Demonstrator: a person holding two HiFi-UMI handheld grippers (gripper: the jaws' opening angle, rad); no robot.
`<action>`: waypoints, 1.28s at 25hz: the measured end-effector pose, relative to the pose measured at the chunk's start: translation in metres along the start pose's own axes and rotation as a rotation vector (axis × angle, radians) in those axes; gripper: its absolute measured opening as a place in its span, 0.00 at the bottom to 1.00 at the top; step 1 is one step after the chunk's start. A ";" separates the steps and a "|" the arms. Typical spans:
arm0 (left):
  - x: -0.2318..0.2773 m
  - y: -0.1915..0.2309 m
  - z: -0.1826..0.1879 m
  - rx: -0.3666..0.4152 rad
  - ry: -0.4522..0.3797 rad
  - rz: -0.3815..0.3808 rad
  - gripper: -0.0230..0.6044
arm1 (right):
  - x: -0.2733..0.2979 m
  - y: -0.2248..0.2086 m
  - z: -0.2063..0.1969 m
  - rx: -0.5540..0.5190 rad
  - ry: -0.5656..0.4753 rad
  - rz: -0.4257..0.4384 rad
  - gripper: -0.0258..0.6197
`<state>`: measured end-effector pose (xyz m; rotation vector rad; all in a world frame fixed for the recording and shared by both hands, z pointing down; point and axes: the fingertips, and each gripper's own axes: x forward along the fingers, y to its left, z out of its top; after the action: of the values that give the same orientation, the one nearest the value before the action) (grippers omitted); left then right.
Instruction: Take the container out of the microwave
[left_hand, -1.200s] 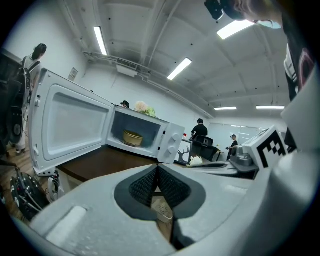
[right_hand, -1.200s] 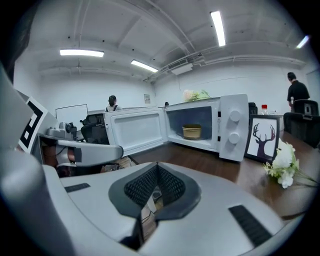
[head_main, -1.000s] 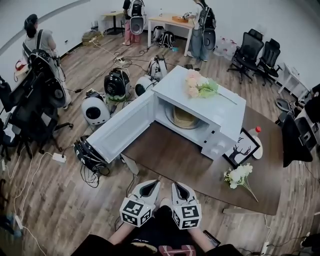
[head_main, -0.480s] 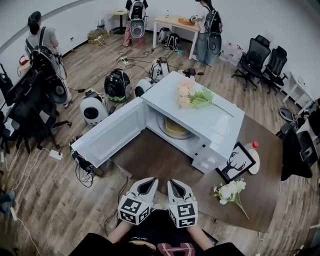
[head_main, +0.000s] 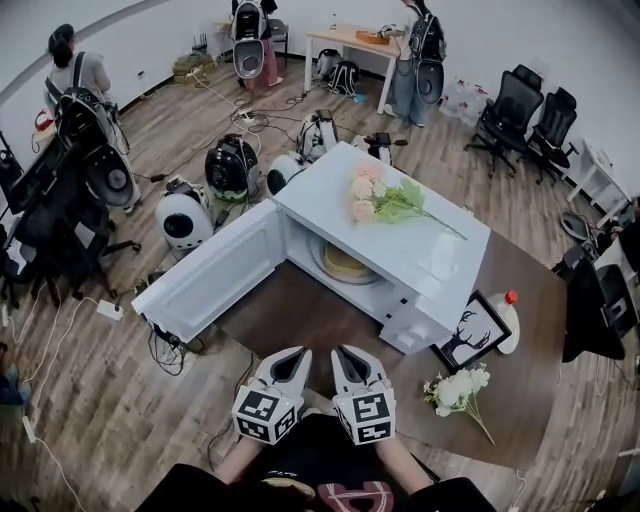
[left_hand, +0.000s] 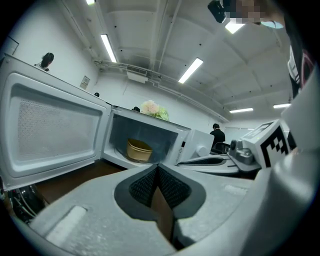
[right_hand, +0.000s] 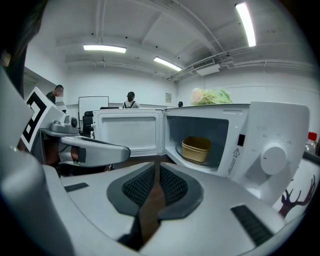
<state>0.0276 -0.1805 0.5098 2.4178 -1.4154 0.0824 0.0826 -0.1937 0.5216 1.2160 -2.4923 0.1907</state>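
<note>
Only the tool views showed the jaws: the left tool (head_main: 297, 353) pressed shut and empty, the right tool (head_main: 341, 351) just opened to a narrow, empty slit. The container (head_main: 345, 262) sat far inside the open microwave (head_main: 325, 185). The head view alone showed white flowers (head_main: 455, 388) on the desk (head_main: 300, 312), right. Both tools stood nearer the microwave than a second before.
</note>
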 end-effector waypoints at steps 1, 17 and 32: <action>0.004 0.002 0.001 0.001 0.002 -0.004 0.05 | 0.004 -0.002 0.002 -0.007 0.002 -0.003 0.10; 0.045 0.055 0.023 -0.004 0.022 -0.055 0.05 | 0.082 -0.034 0.043 -0.122 0.070 -0.034 0.28; 0.072 0.094 0.037 0.003 0.058 -0.116 0.05 | 0.157 -0.074 0.060 -0.322 0.210 -0.113 0.27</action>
<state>-0.0207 -0.2948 0.5148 2.4735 -1.2480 0.1262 0.0364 -0.3711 0.5227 1.1322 -2.1652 -0.1042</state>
